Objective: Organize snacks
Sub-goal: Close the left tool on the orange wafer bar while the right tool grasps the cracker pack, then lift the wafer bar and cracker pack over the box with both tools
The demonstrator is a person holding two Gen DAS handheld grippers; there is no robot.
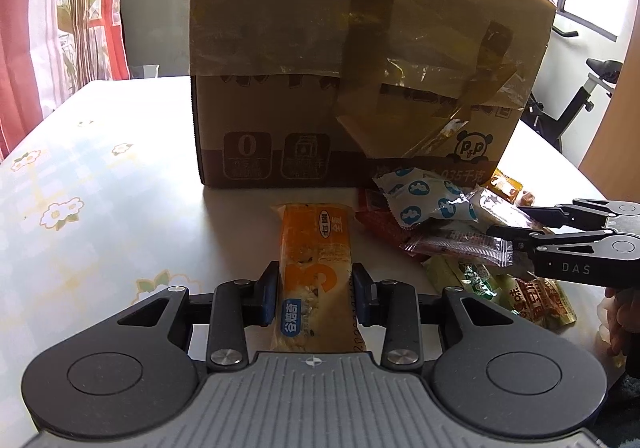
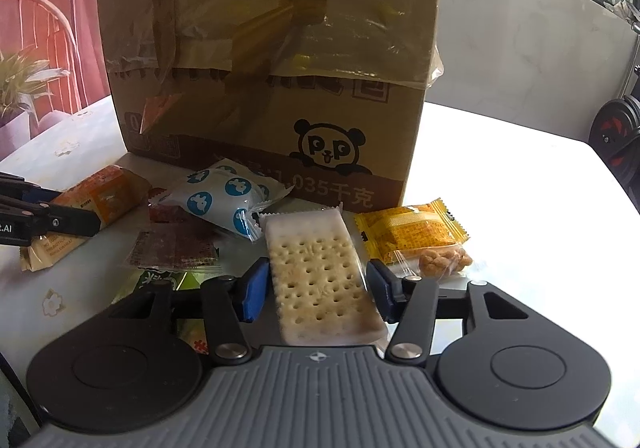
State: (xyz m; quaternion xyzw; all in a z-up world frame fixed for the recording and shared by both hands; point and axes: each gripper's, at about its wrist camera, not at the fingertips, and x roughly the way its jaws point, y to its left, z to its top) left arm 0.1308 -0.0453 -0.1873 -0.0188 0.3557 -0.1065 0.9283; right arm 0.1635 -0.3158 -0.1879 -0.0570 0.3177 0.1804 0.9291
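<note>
While one taped box stands at 12 o'clock, the snacks lie before it on the table:
Table [image 1: 100, 167]: one, white cloth with a pale flower print.
Box [image 1: 360, 67]: one, brown cardboard, strips of tape across its folded flap, a panda printed low on its front; also in the right view [image 2: 272, 59].
Snacks: at least eight packets counted over both views, spread from 12 to 3 o'clock of the left gripper.
Orange bar [image 1: 316, 272]: one, long orange wrapper with a clear window showing puffed grain; it lies lengthwise toward the box.
Cracker [image 2: 320, 280]: one, pale dimpled biscuit in clear wrap.
Blue-dot packet [image 2: 224, 203]: one, white with blue circles, at 11 o'clock of the cracker.
Yellow packet [image 2: 412, 236]: one, nuts showing at its clear end, at 2 o'clock of the cracker.
Red packets [image 2: 176, 248]: two, dark red, flat, under the blue-dot packet.
Green packets [image 1: 476, 280]: at least two, partly hidden.
Left gripper [image 1: 316, 292]: jaws pressed on both sides of the orange bar.
Right gripper [image 2: 316, 288]: jaws apart, either side of the cracker, not touching it.
</note>
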